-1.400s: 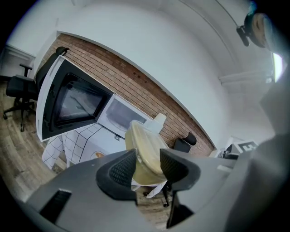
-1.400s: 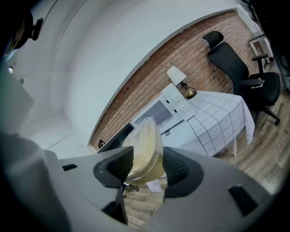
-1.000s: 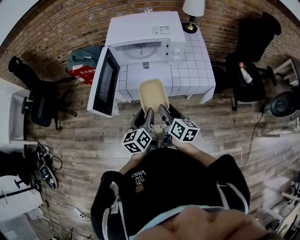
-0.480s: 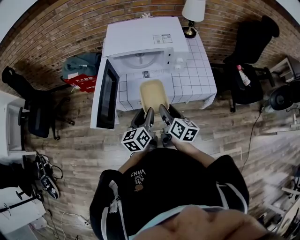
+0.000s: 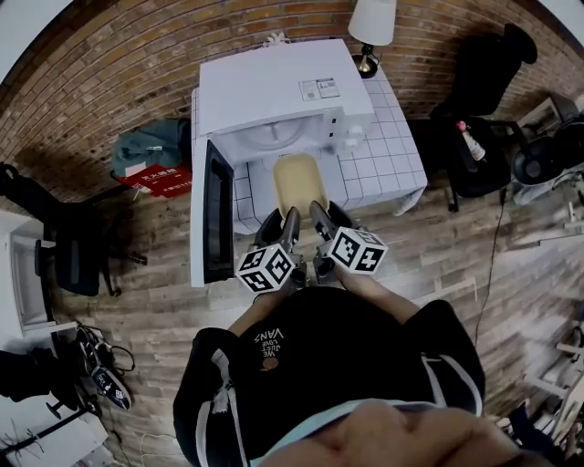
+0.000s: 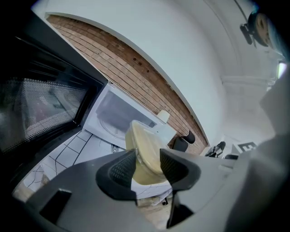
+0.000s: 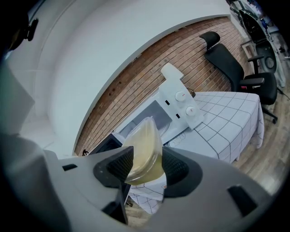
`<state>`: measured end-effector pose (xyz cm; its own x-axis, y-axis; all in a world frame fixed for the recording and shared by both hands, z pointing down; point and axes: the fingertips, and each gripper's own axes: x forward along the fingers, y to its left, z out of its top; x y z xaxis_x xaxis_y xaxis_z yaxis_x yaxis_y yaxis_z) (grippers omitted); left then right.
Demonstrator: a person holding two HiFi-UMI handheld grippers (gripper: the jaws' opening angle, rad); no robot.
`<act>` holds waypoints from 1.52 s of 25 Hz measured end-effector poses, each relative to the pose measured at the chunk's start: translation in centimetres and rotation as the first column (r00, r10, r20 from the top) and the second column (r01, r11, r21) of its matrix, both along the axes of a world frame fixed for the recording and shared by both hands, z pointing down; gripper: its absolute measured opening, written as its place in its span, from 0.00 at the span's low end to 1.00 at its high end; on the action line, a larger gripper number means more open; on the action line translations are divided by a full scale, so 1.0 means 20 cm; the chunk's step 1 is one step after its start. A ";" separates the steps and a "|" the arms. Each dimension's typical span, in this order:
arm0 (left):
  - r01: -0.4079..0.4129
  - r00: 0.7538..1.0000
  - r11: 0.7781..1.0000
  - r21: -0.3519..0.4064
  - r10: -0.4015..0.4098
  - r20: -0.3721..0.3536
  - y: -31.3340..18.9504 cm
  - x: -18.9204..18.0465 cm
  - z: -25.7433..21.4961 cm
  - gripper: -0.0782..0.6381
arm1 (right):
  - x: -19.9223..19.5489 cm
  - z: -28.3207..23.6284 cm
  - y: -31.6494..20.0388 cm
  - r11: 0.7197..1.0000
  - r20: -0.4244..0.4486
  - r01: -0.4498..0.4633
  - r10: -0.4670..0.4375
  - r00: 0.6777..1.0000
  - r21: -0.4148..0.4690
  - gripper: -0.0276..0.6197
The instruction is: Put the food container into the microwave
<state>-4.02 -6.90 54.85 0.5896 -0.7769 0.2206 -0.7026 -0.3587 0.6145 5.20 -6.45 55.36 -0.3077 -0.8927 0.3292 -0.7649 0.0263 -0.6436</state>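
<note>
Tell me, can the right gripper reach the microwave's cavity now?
Probably yes. The microwave door stands wide open, and nothing shows between the food container in the jaws of the right gripper and the cavity.

side by side before the torso, the left gripper point(image 6: 148, 166) and right gripper point(image 7: 147, 166) each clamp the food container's point(image 5: 298, 182) near edge.

Red brick wall point(image 5: 109, 55), wood-plank floor point(image 5: 146, 301), white grid-check tablecloth point(image 5: 391, 162), table lamp point(image 5: 374, 18), black office chairs point(image 5: 488, 68)
</note>
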 end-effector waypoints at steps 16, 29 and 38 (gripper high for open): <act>-0.009 1.000 0.999 -0.034 0.009 -0.008 -0.28 -0.05 0.09 0.35 | -0.05 0.09 -0.27 1.000 0.001 -0.015 0.015 1.000 -0.027 0.33; 0.072 0.997 0.996 -0.047 -0.071 0.013 -0.58 -0.04 0.17 0.35 | -0.04 0.18 -0.61 0.996 0.009 0.061 -0.061 0.998 -0.065 0.33; 0.079 0.996 0.995 -0.058 -0.077 0.037 -0.74 -0.04 0.24 0.35 | -0.04 0.26 -0.77 0.992 0.024 0.090 -0.088 0.996 -0.092 0.33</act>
<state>-4.78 -21.69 59.55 0.5185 -0.8055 0.2870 -0.7486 -0.2655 0.6075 4.47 -21.90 60.54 -0.3919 -0.8275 0.4020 -0.7491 0.0333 -0.6617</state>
